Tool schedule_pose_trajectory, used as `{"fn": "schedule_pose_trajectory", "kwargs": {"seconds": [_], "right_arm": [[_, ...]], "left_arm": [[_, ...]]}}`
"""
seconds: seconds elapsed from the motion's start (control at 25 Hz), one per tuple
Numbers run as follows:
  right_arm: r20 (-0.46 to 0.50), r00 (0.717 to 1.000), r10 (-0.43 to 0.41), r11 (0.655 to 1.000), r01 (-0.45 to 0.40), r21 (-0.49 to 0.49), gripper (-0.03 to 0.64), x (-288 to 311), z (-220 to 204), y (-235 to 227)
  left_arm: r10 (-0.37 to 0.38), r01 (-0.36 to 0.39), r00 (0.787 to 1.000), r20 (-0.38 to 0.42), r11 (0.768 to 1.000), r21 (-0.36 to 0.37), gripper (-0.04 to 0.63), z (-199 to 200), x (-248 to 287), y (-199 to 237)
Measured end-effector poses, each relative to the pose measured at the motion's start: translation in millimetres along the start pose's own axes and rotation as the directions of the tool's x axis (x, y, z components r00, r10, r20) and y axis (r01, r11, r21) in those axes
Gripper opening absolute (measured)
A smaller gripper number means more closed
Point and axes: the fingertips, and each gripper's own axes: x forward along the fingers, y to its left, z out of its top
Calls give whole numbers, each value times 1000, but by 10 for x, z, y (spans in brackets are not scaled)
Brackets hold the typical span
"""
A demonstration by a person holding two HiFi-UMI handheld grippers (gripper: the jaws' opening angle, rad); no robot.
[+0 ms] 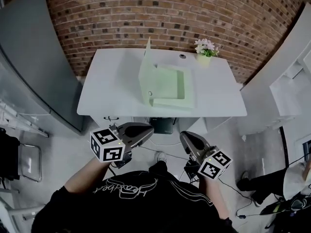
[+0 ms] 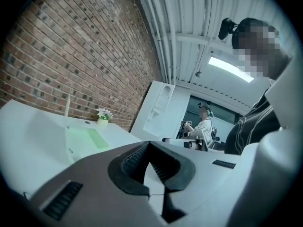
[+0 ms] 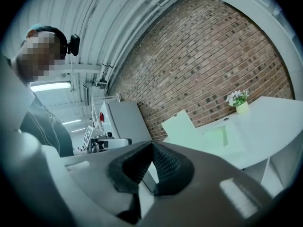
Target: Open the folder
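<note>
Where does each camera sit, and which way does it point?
Head view: on the person's head, looking down at the table, open folder, left gripper, right gripper, chest.
Left gripper view: on the left gripper, along shut jaws toward the table; torso at right.
Right gripper view: on the right gripper, likewise; torso at left.
Shared: folder, flowerpot, brick wall.

Nothing is legible; the white script (image 1: 124,191) on the person's black top (image 1: 155,212) is unreadable.
</note>
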Motion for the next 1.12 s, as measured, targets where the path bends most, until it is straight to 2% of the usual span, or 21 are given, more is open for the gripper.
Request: {"fn": "schedule_pose_trajectory", "kwargs": {"seconds": [0.16,0.36,0.68,0.96,1.12], "right_arm": [[-16,1000,1,1000,-1,-1,3,-6,-105,69],[-11,1000,4,1000,-4,13,3,-19,-86,122],[-18,1000,-2,1000,2,31,3,-53,-93,120],[-19,1000,-6,999,6,32,3,-46,-124,78],[-19,1000,-11,999,11,33,3,-69,-139,35]], "left_arm": [[13,-13,1000,-2,999,-29,3,-93,-24,32],[12,-12,1000,-16,1000,12,3,-100,-6,-40],[15,-15,1000,-6,999,-31,3,-108,-14,2],[33,-33,999,-10,999,-1,3,-135,22,42],[12,-12,1000,-13,1000,-14,3,-158,80,32]]}}
